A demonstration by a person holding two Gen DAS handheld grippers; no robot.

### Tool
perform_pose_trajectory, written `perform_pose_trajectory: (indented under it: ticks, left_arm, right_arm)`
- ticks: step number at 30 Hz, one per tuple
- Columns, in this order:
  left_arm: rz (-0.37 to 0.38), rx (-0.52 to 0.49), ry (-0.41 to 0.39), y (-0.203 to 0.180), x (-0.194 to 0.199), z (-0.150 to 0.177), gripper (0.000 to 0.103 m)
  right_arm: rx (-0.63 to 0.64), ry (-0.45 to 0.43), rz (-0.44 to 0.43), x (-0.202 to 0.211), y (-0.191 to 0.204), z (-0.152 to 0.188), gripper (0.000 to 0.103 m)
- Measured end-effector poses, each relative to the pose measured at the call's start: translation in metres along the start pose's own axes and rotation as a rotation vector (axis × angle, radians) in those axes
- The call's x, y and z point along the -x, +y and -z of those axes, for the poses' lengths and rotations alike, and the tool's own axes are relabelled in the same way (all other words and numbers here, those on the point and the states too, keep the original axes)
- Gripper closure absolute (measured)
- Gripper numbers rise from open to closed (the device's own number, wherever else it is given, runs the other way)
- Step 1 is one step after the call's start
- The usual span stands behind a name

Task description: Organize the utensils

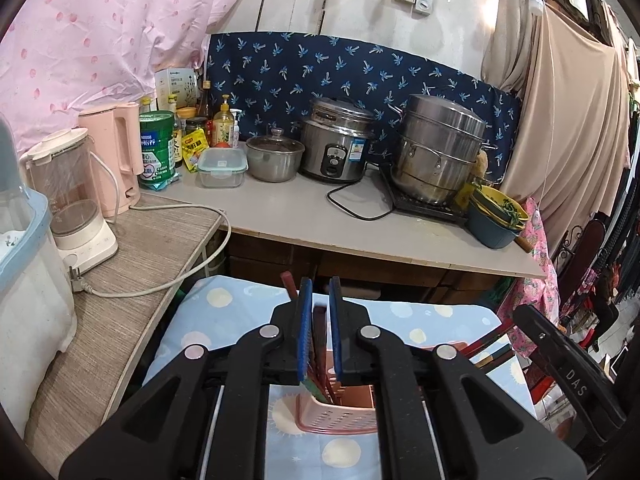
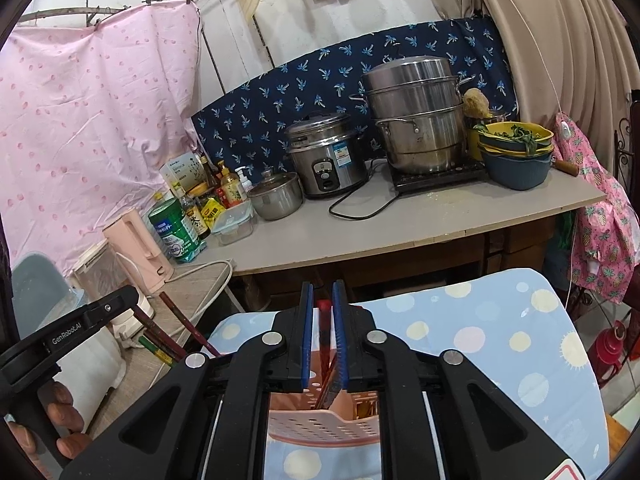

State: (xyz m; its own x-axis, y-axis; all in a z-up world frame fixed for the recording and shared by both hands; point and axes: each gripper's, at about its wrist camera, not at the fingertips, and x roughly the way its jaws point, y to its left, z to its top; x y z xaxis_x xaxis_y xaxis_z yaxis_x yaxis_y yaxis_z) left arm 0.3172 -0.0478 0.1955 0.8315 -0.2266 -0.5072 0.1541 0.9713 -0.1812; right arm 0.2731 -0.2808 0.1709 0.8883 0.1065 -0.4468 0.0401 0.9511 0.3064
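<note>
A pink perforated utensil holder [image 1: 340, 416] stands on a blue dotted cloth [image 1: 224, 320], right below both grippers; it also shows in the right wrist view [image 2: 320, 420]. My left gripper [image 1: 319, 292] is shut on a bunch of dark red and green chopsticks [image 1: 318, 344] whose lower ends reach into the holder. My right gripper [image 2: 322, 292] is shut on red chopsticks [image 2: 325, 336] that also point down into the holder. The left gripper's chopsticks [image 2: 168, 340] show at the lower left of the right wrist view.
A grey counter [image 1: 320, 216] behind holds a rice cooker [image 1: 336, 144], a steel steamer pot [image 1: 436, 148], a small lidded pot [image 1: 274, 156], bottles and stacked bowls [image 1: 494, 216]. A pink kettle [image 1: 114, 152] and blender [image 1: 68, 196] stand on the left shelf.
</note>
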Motion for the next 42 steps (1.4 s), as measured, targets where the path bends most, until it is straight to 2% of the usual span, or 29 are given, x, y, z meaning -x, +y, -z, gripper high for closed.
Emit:
perform_pose_trajectory:
  ticks: [5, 7, 10, 14, 18, 31, 32, 34, 42]
  left_arm:
    - [-0.014, -0.002, -0.01, 0.003, 0.01, 0.002, 0.079]
    - [-0.022, -0.003, -0.014, 0.004, 0.015, 0.004, 0.074]
    - [-0.029, -0.01, -0.018, 0.005, 0.023, 0.008, 0.069]
    - [-0.033, -0.02, -0.017, 0.006, 0.035, 0.016, 0.067]
    - [-0.041, -0.034, -0.011, 0.006, 0.046, 0.027, 0.059]
    - [-0.086, -0.076, 0.033, 0.003, 0.073, 0.076, 0.057]
    - [-0.088, -0.081, 0.038, 0.003, 0.074, 0.08, 0.057]
    - [-0.098, -0.089, 0.041, 0.002, 0.078, 0.088, 0.048]
    - [-0.116, -0.114, 0.087, 0.002, 0.089, 0.121, 0.048]
  right_arm:
    - [0.007, -0.012, 0.007, 0.011, 0.002, 0.0, 0.088]
    - [0.009, -0.017, 0.006, 0.016, 0.003, 0.001, 0.084]
    - [0.02, -0.026, 0.012, 0.026, 0.005, 0.004, 0.08]
    - [0.023, -0.029, 0.011, 0.041, 0.006, 0.012, 0.077]
    - [0.033, -0.028, 0.02, 0.055, 0.007, 0.023, 0.069]
    - [0.06, 0.02, 0.045, 0.091, 0.011, 0.078, 0.063]
    - [0.064, 0.021, 0.049, 0.093, 0.012, 0.081, 0.063]
    - [0.074, 0.025, 0.055, 0.099, 0.014, 0.089, 0.059]
    - [0.135, 0.038, 0.102, 0.121, 0.025, 0.122, 0.054]
